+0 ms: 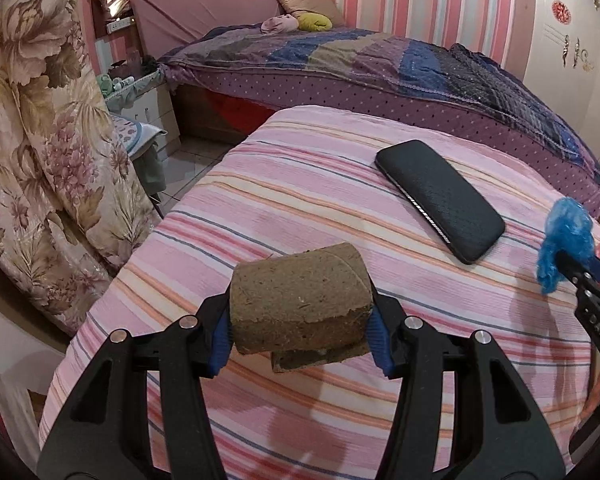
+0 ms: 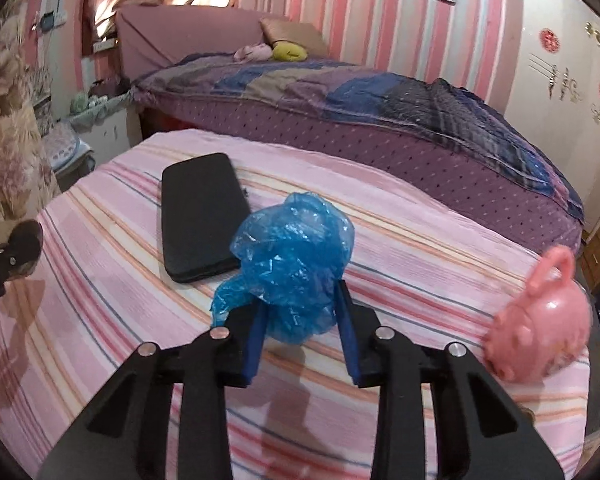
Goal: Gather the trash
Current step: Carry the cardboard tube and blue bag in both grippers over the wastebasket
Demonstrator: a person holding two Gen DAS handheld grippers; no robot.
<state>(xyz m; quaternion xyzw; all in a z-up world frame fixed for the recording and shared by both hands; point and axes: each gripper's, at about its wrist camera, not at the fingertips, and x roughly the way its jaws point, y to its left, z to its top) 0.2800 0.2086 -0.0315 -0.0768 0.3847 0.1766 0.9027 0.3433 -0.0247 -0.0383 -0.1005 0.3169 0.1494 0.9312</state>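
Observation:
A brown, rough fibre block (image 1: 300, 292) hangs above the pink striped cloth (image 1: 284, 184), and my left gripper (image 1: 300, 336) is shut on its two sides. A smaller brown piece sticks out under the block. In the right wrist view a crumpled blue plastic bag (image 2: 296, 248) bulges up between the blue pads (image 2: 256, 336) of my right gripper (image 2: 302, 320), which is shut on its lower part. In the left wrist view the right gripper (image 1: 580, 276) is at the right edge with the blue bag (image 1: 564, 236) at its tip.
A black textured flat case (image 1: 440, 200) (image 2: 200, 216) lies on the striped cloth between the two grippers. A pink knobbly toy ball with a handle (image 2: 540, 328) rests at the cloth's right side. A purple bed (image 1: 380, 68) stands behind and a floral curtain (image 1: 40, 140) hangs left.

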